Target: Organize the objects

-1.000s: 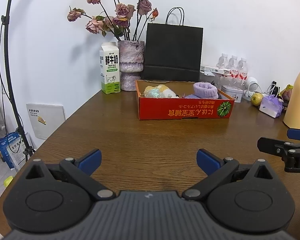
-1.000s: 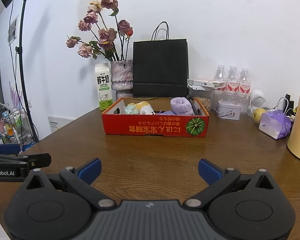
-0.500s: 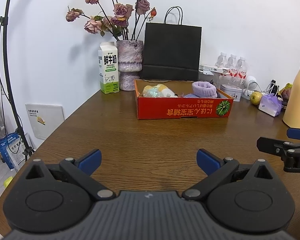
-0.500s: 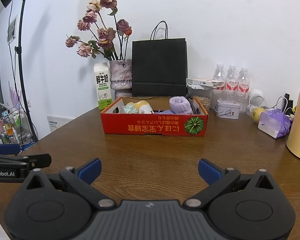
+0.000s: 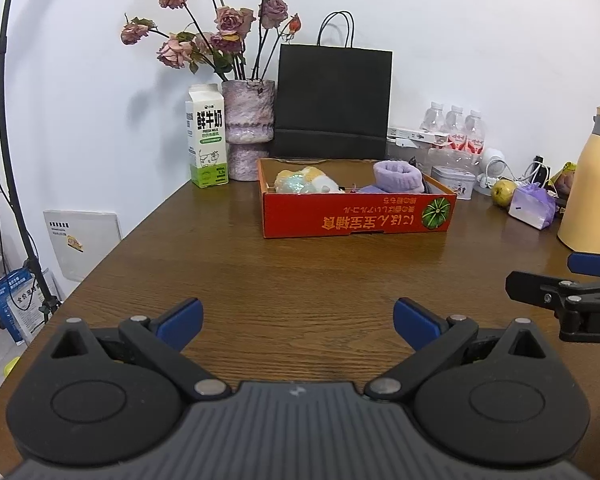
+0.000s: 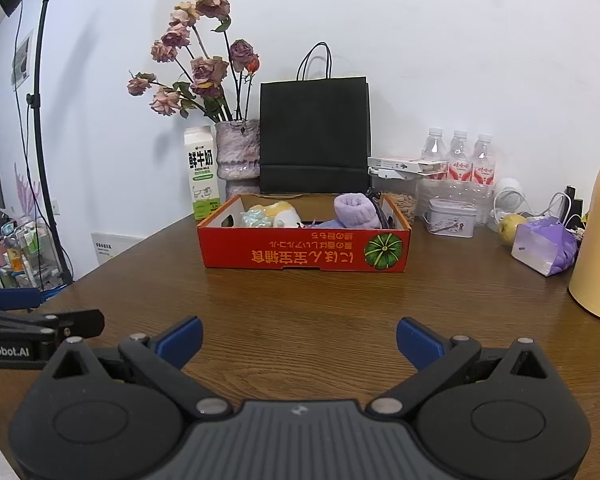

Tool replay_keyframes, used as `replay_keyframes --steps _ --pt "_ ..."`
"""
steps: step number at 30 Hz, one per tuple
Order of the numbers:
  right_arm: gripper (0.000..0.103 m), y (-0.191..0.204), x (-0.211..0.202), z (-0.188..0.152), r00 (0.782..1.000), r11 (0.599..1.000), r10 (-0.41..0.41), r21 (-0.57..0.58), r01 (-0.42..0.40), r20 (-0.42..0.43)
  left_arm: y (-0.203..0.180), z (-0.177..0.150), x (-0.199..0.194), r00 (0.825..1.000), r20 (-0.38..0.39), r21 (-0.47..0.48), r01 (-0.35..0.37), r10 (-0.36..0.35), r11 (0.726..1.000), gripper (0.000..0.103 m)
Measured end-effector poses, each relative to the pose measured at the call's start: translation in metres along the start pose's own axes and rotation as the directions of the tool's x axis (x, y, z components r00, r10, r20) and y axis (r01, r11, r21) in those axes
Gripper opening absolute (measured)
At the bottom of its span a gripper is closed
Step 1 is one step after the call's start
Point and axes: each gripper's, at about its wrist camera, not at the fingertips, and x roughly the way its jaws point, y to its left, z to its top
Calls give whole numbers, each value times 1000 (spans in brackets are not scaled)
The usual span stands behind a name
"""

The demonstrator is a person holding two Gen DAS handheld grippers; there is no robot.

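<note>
hovering with fingers spread, both grippers [image 5: 298, 322] [image 6: 299, 342] face bare table [image 5: 300, 272] before the red box [image 5: 356, 216].

Left wrist view: low over wooden table [image 5: 300, 276], facing the back wall, left of its partner. Right wrist view: same height, same heading, slightly nearer. Shared: red cardboard box [image 5: 356, 216] [image 6: 304, 250], black paper bag [image 5: 332, 100] [image 6: 314, 136], flower vase [image 5: 247, 128] [image 6: 238, 154]
</note>
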Motion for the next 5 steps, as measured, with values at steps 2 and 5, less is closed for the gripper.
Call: replay_keyframes --steps 2,5 --pt "103 -1 -1 0 1000 1000 0 -1 0 -1 -1 -1 1 1000 -5 4 3 -3 1000 103" --pt "103 -5 -1 -1 1000 1000 -4 -1 4 -2 -2 -2 1 1000 -11 -1 6 -6 1000 103"
